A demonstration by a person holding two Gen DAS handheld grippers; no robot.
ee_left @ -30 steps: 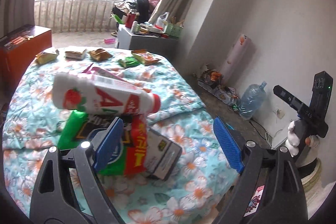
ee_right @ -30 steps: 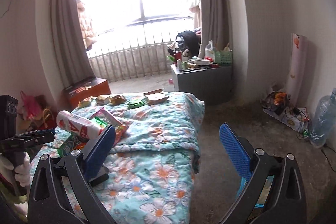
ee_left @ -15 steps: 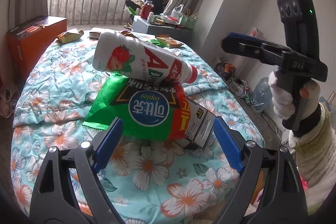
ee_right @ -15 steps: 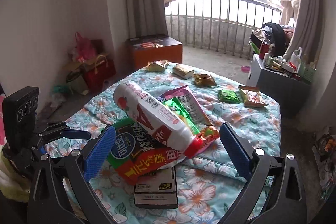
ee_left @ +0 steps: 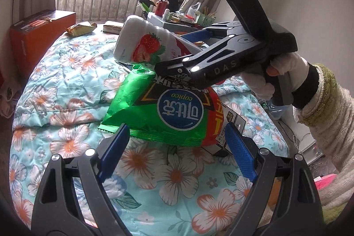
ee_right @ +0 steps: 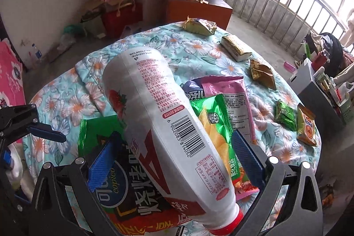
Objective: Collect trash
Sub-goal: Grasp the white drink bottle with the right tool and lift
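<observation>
Left tool point(ee_left: 176, 143) open before green bag point(ee_left: 163, 112), bottle point(ee_left: 146, 43) above

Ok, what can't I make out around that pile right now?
- Dark box, left wrist view: mostly hidden under the green chip bag.
- Bottle cap, right wrist view: cut off by the bottom edge.
- Right tool far finger, left wrist view: hidden behind the bottle.

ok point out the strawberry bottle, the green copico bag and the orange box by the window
strawberry bottle point(ee_right: 177, 132), right wrist view, on the barcode side of its body
green copico bag point(ee_left: 177, 112), left wrist view, on the blue round logo
orange box point(ee_left: 37, 37), left wrist view, on its front face
</observation>
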